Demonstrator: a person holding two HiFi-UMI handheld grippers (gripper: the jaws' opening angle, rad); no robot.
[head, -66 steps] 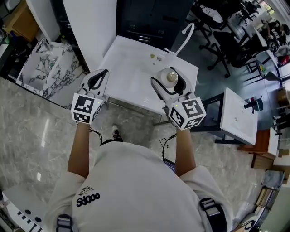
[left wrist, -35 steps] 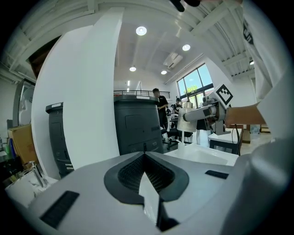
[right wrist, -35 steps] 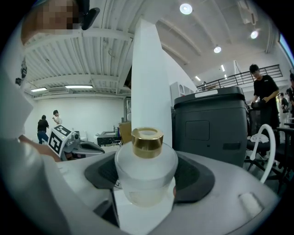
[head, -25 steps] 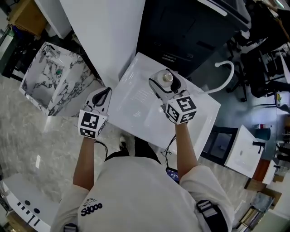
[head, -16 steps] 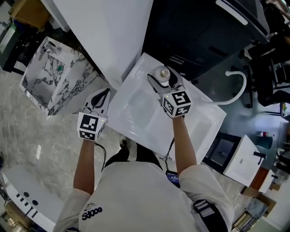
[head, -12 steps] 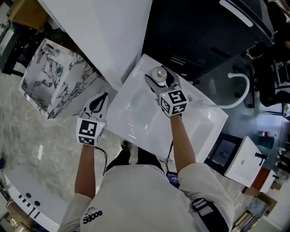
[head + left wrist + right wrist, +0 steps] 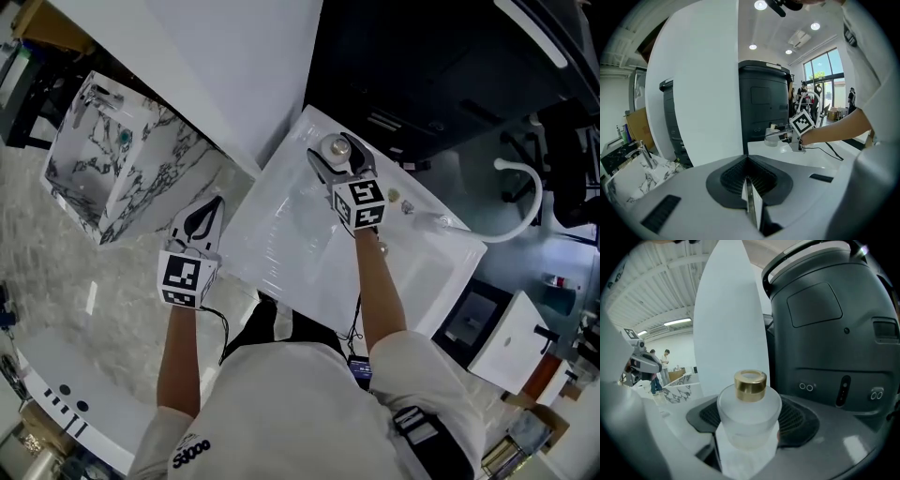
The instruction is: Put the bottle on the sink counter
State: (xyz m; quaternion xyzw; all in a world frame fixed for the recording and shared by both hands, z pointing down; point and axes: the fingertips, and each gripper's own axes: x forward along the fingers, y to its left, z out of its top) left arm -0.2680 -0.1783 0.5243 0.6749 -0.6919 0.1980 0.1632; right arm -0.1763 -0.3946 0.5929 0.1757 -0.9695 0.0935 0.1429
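**Bottle Poised at Counter's Far Corner**

The right gripper [image 7: 336, 161] is clamped on the bottle [image 7: 749, 414], holding it upright over the far corner of the sink counter [image 7: 281, 246]. The left gripper [image 7: 210, 208] hangs off the counter's near edge with its jaws pressed together on nothing. A release this close to the rim could tip the bottle off the edge. If it is not yet resting down, it could drop. Only the head view shows how near the corner is. Only the right gripper view shows the frosted body and gold cap. Neither shows contact underneath.
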